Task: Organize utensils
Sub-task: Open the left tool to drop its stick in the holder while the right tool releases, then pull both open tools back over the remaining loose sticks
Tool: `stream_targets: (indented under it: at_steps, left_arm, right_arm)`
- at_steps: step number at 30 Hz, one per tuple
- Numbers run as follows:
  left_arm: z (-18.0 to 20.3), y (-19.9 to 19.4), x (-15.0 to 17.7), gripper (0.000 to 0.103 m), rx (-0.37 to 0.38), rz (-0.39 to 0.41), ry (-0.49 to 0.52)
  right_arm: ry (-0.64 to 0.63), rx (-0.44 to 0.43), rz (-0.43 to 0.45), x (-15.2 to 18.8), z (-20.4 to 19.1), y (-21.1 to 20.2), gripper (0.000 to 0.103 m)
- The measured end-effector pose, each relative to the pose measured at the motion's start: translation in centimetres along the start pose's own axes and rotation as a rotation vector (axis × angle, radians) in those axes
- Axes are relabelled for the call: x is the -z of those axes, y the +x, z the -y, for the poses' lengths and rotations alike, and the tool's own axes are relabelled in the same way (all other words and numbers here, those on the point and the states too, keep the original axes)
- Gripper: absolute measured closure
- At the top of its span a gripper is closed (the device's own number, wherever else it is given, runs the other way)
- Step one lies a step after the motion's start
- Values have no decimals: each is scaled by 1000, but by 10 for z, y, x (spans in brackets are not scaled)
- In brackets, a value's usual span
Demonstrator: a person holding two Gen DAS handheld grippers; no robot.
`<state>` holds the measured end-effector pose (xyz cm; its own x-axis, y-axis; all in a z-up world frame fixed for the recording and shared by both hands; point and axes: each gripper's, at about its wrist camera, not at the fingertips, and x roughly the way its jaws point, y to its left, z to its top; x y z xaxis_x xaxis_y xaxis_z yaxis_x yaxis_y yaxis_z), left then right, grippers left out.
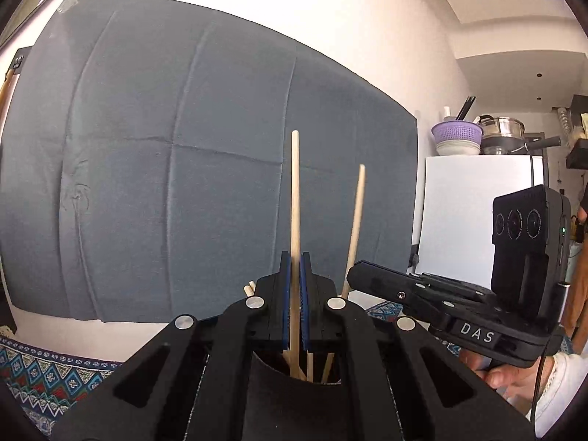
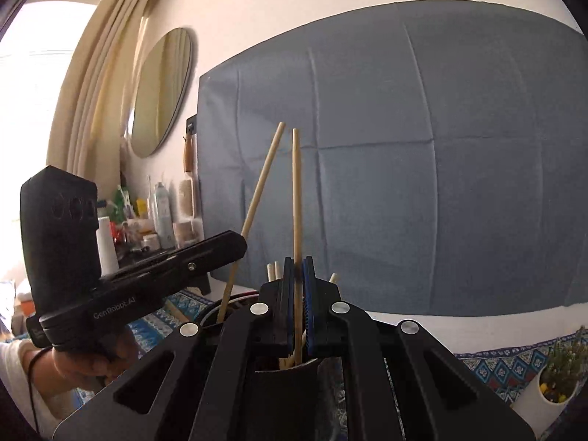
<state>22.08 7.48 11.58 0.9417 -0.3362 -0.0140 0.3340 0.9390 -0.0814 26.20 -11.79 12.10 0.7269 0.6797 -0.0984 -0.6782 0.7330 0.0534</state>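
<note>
My left gripper (image 1: 296,275) pinches one upright wooden chopstick (image 1: 295,220) between its blue pads (image 1: 287,294), directly above the dark holder (image 1: 294,371). My right gripper (image 2: 298,283) pinches a second upright chopstick (image 2: 297,202) above the same holder (image 2: 286,371), whose mouth shows more chopstick ends (image 2: 273,270). Each tool shows in the other's view, beside the holder, closed against the leaning stick. The holder stands on a patterned cloth (image 1: 44,371), in front of a wall-hung grey sheet (image 1: 183,147).
</note>
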Motion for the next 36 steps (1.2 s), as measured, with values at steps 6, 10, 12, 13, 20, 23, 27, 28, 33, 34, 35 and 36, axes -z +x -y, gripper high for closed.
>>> stream_targets:
  at_steps: [6, 10, 12, 13, 20, 23, 27, 28, 33, 34, 35, 36]
  left_arm:
    - [5, -10, 0, 98, -19, -52, 72]
    - [10, -12, 2, 98, -41, -87, 125]
    - [10, -12, 3, 98, -49, -114, 121]
    - [10, -12, 4, 98, -54, -129, 119]
    - [3, -17, 1, 91, -91, -200, 90]
    - [0, -23, -1, 75, -106, -204, 74]
    - [-4, -34, -1, 50, -126, -215, 50]
    - [-6, -38, 0, 37, -133, -223, 34]
    - [-15, -44, 8, 13, -145, -336, -48]
    - [-16, -46, 10, 10, -147, -351, -61]
    - [-17, -48, 13, 9, -149, -370, -69]
    - [-17, -49, 15, 6, -155, -391, -70]
  right_arm:
    - [-12, 9, -23, -2, 1, -8, 99]
    - [-26, 8, -36, -2, -2, -10, 99]
    - [-22, 6, -40, -2, -4, -9, 98]
    - [-22, 3, -44, -2, -4, -9, 98]
    - [-21, 14, -96, 2, -4, -17, 94]
    - [-24, 32, -91, 2, -5, -24, 68]
    - [-41, 46, -98, 2, -7, -32, 61]
    - [-44, 51, -100, 1, -8, -33, 54]
    - [-53, 80, -128, 3, -12, -42, 34]
    - [-53, 88, -136, 5, -13, -43, 28]
    - [-52, 99, -147, 5, -14, -44, 25]
    - [-50, 108, -160, 7, -15, -45, 19]
